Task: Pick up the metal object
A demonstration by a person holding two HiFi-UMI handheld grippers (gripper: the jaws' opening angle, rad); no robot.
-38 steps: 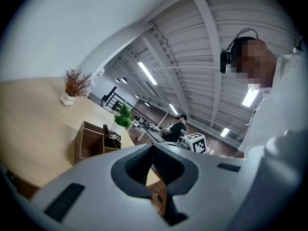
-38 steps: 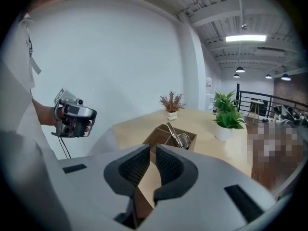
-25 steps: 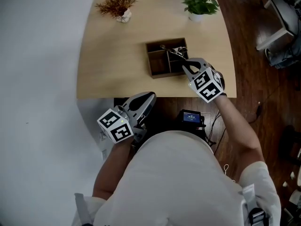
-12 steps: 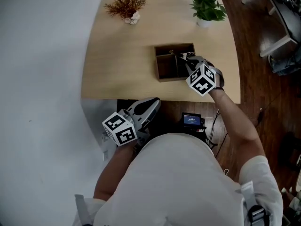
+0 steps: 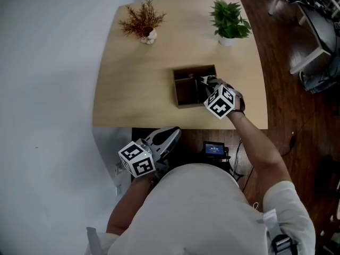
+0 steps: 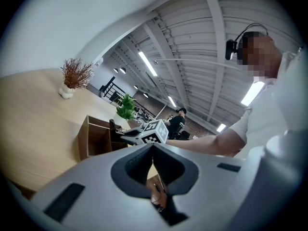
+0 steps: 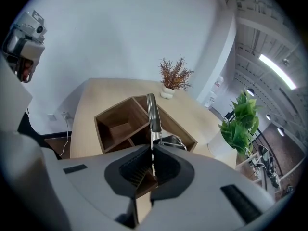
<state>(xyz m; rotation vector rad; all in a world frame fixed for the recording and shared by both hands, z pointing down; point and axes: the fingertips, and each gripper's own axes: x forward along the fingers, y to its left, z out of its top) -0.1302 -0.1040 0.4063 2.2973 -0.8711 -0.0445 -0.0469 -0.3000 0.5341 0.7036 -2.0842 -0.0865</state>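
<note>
1. Table (image 5: 133,89): a light wooden top carrying one wooden box (image 5: 186,92). Two potted plants stand at the far edge, well apart from the work.
2. Wooden box: open-topped, split into compartments, and standing near the table's front edge. Nothing visible secures it, so a lift that drags sideways could slide or tip it towards that edge.
3. Left gripper (image 6: 153,146): jaws together with nothing between them. It is held below the table's front edge, so it does not brace the box.
4. Right gripper (image 7: 153,150): angled down over the right-hand compartments. Its jaws have just been closing and are now clamped on the thin end of the metal object (image 7: 152,110).
5. Metal object: a slim strip with a darker, wider part that reaches beyond the jaws over the box divider.
   - Whether it still rests on the box cannot be told.
   - The grip sits near one end of a narrow, smooth part, so the long free end could pivot or slip out during a quick lift.
6. Wire loop (image 7: 172,140): lies in the box just beside the jaws. It could snag the object and come up with it.
</note>
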